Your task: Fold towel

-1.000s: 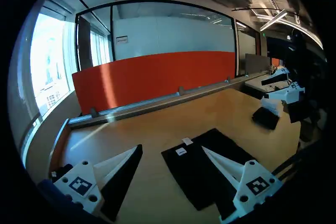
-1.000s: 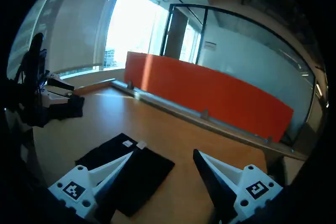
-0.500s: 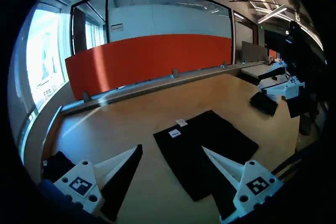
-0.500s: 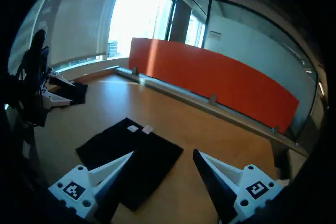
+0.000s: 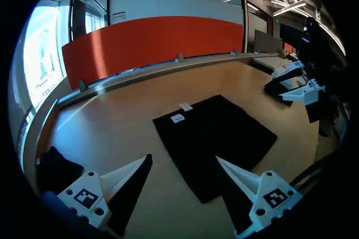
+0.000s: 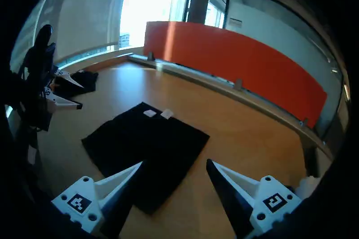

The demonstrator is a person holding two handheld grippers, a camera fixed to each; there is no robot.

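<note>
Indoors, wooden table (image 5: 134,122), black towel (image 5: 215,136) flat, orange partition (image 5: 152,41) behind

black towel (image 5: 215,142) is spread out flat on the wood tabletop (image 5: 112,127), roughly rectangular and turned cornerwise. it sits just ahead of the left gripper (image 5: 182,157) and a bit to its right, with the near corner dipping behind the right finger. two small white tags (image 5: 177,118) sit by the far edge. from the right gripper (image 6: 174,162) the towel (image 6: 148,149) lies ahead and to the left.
</note>
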